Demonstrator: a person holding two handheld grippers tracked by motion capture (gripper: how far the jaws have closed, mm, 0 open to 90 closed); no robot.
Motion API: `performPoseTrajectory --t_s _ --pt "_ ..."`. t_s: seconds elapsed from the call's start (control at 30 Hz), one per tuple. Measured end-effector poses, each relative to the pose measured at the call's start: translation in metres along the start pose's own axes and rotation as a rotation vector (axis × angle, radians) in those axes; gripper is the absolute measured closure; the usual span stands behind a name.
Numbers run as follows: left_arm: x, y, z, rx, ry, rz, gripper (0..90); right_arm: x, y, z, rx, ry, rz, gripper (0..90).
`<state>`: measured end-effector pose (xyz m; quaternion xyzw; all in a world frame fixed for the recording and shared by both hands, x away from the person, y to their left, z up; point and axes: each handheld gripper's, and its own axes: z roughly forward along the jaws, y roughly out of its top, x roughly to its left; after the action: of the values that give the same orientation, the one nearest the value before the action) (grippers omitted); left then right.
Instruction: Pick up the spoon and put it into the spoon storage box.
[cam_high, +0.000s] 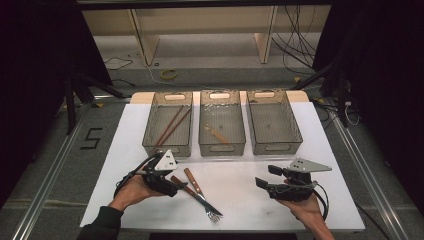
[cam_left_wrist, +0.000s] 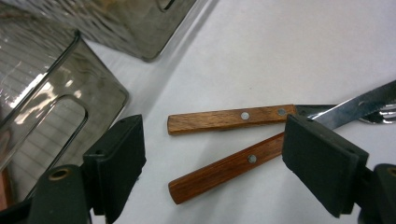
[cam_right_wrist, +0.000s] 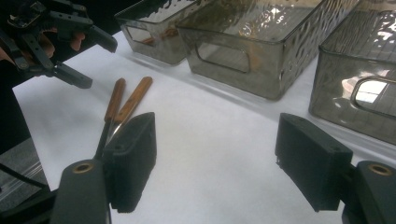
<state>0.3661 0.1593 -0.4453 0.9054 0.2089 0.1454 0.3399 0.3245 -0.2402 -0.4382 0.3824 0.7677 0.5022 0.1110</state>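
Note:
A fork (cam_high: 213, 216) and a knife (cam_high: 180, 184), both with wooden handles, lie crossed on the white mat near its front edge. In the left gripper view the fork's handle (cam_left_wrist: 229, 119) lies above the knife's handle (cam_left_wrist: 219, 171). My left gripper (cam_high: 170, 183) (cam_left_wrist: 212, 136) hovers over the handle ends, open, its pads not pressing on either. My right gripper (cam_high: 268, 176) (cam_right_wrist: 215, 140) stands open to the right, nothing between its jaws. The right gripper view also takes in the left gripper (cam_right_wrist: 92, 63) and the wooden handles (cam_right_wrist: 134, 97).
Three smoky clear bins stand in a row at the back. The left bin (cam_high: 167, 148) holds brown chopsticks (cam_high: 172, 125), the middle bin (cam_high: 222, 148) a small wooden utensil (cam_high: 216, 133), and the right bin (cam_high: 276, 147) nothing. The white mat (cam_high: 235, 180) lies bare between the grippers.

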Motion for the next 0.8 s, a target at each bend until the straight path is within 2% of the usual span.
performPoseTrajectory --t_s 0.23,0.47,0.63,0.8 --pt "0.0 0.004 0.006 0.06 -0.025 0.054 20.9 0.001 -0.001 0.0 0.003 0.001 -0.001 29.8" --pt "0.002 0.009 0.021 0.119 -0.054 0.098 21.5 0.0 -0.002 0.0 0.006 0.003 -0.002 29.8" --pt "0.003 0.011 0.023 0.136 -0.069 0.116 21.9 0.0 -0.003 -0.001 0.007 0.003 0.002 29.8" --pt "0.003 0.013 0.026 0.194 -0.095 0.161 22.2 0.0 -0.004 -0.001 0.003 0.004 0.005 29.8"
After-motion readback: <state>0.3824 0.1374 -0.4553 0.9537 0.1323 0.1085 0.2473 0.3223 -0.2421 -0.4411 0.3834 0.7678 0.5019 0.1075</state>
